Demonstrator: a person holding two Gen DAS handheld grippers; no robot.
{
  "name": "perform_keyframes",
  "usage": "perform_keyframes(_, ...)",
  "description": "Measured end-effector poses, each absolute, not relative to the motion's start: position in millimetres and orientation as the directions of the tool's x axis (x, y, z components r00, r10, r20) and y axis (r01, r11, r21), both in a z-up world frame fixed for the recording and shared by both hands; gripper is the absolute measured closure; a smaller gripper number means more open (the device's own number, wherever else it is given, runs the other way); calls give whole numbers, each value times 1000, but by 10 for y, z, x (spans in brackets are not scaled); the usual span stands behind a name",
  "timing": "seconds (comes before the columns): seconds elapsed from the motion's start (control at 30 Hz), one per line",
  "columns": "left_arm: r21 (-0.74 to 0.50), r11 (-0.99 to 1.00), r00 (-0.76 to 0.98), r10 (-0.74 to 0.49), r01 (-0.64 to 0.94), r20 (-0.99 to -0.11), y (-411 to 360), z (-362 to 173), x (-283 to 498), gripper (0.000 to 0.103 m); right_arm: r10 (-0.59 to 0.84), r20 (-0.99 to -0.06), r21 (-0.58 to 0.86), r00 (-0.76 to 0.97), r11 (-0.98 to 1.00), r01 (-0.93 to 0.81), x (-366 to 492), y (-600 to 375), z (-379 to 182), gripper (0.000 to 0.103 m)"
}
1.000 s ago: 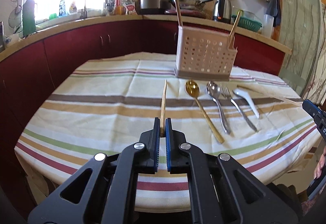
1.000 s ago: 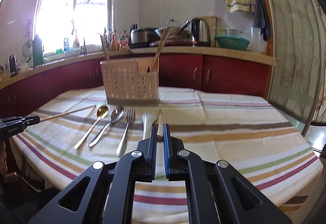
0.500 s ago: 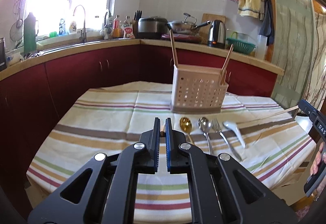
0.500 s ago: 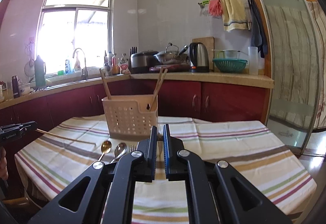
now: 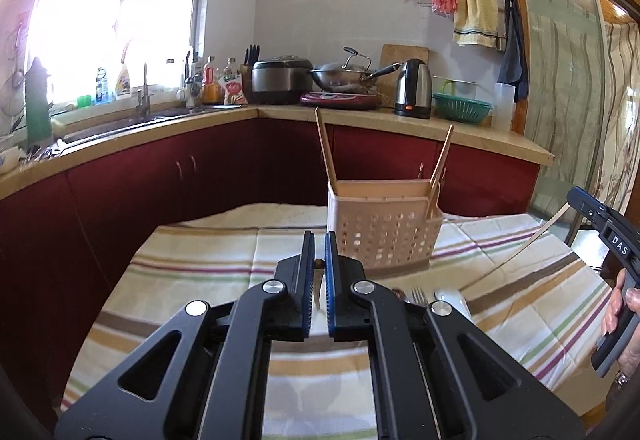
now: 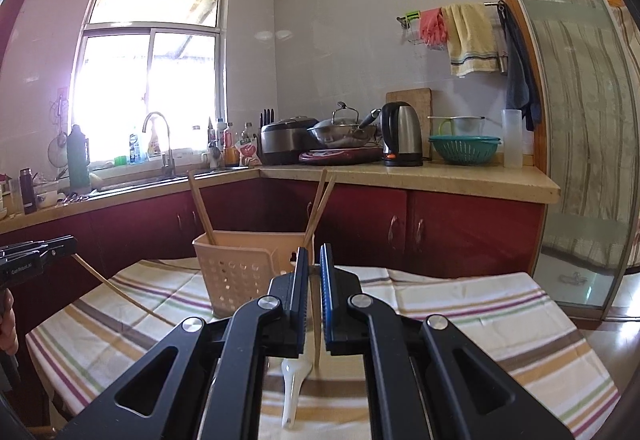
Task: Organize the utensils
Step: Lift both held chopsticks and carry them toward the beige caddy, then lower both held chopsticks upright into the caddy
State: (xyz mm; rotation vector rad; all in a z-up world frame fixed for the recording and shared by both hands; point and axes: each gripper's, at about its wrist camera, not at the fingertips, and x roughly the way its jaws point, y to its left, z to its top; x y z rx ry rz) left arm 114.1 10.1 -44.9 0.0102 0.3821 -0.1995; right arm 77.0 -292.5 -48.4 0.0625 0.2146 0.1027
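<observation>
My left gripper point(image 5: 319, 242) is shut on a wooden chopstick point(image 5: 317, 290), held in the air over the striped tablecloth point(image 5: 200, 264). The beige perforated utensil basket point(image 5: 384, 234) stands just ahead and to the right, with chopsticks point(image 5: 325, 152) leaning inside it. My right gripper point(image 6: 314, 255) is shut on a second chopstick point(image 6: 317, 328), with the basket point(image 6: 240, 268) ahead to its left. A fork point(image 5: 418, 295) and a white spoon point(image 6: 294, 380) lie on the cloth below. Each view shows the other gripper at its edge, a chopstick point(image 5: 520, 250) hanging from it.
Dark red cabinets and a counter point(image 5: 460, 142) with a kettle point(image 5: 414, 88), wok and rice cooker run behind the table. A sink point(image 6: 160, 176) sits under the window. A glass door point(image 6: 580, 160) is at the right. A person's hand point(image 5: 624, 304) holds the right gripper's handle.
Both grippers have risen from the table, each lifting its chopstick off the cloth. The spoons and fork have dropped low in the views and the basket looks nearer.
</observation>
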Motion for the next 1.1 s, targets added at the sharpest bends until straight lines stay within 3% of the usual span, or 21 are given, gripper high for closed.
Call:
perform_keyframes(0.5,-5,966,899,-242,258,-366,51,-211,1779,97,133,-242,44,961,991,-126,1237,-2851,-301,96)
perform_keyframes(1.1,-30,952,894,-298,306,-334,91,70,1779,97,158,-231,58,960,987,-149,1274,-2897,-27,96)
